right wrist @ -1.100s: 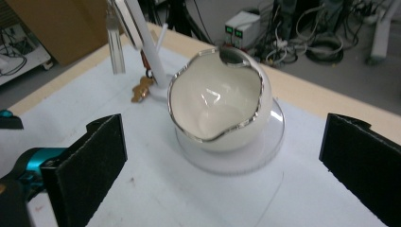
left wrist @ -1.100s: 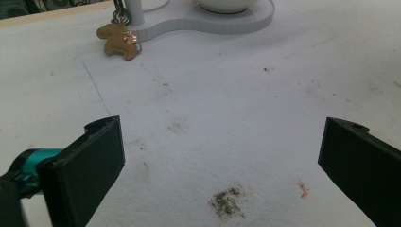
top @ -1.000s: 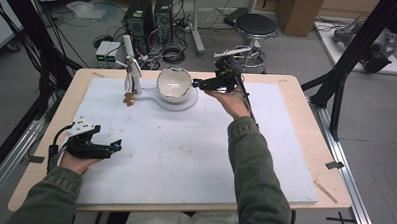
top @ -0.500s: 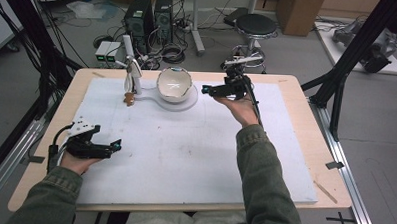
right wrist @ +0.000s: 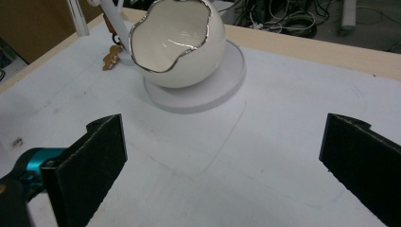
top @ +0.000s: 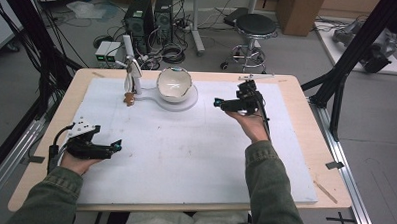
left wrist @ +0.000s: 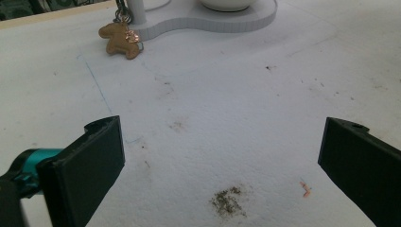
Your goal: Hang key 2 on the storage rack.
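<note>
Right gripper [top: 218, 103]: I read its jaws as spread wide, with nothing between them; in the right gripper view only bare white mat [right wrist: 265, 156] shows in the gap. The gripper is held above the mat, right of centre and toward the far side, jaws pointing left at the bowl [top: 174, 84]. It stands apart from the bowl, with open mat between.

Bowl: white, egg-shaped, with a wavy silver-edged rim. It sits tilted on a round white base [top: 183, 102] at the far centre of the mat, its opening turned toward the right gripper in that gripper's view [right wrist: 176, 40]. I see nothing inside it.

Left gripper [top: 116, 146]: I read its jaws as spread wide too, holding nothing. It is low over the near left part of the mat, jaws pointing right, well apart from the bowl and base. In the left gripper view, a dark smudge [left wrist: 228, 201] and a small orange fleck [left wrist: 305, 189] lie on the mat between the jaws.

Stand: a white post [top: 130, 67] rises at the left end of the base. A small brown charm [top: 130, 98], shaped like an animal, hangs at its foot, touching or just above the mat; I cannot tell which. It also shows in the left gripper view [left wrist: 119, 41], just beside the base edge.

Table [top: 306, 111]: the wooden top carries the mat.
</note>
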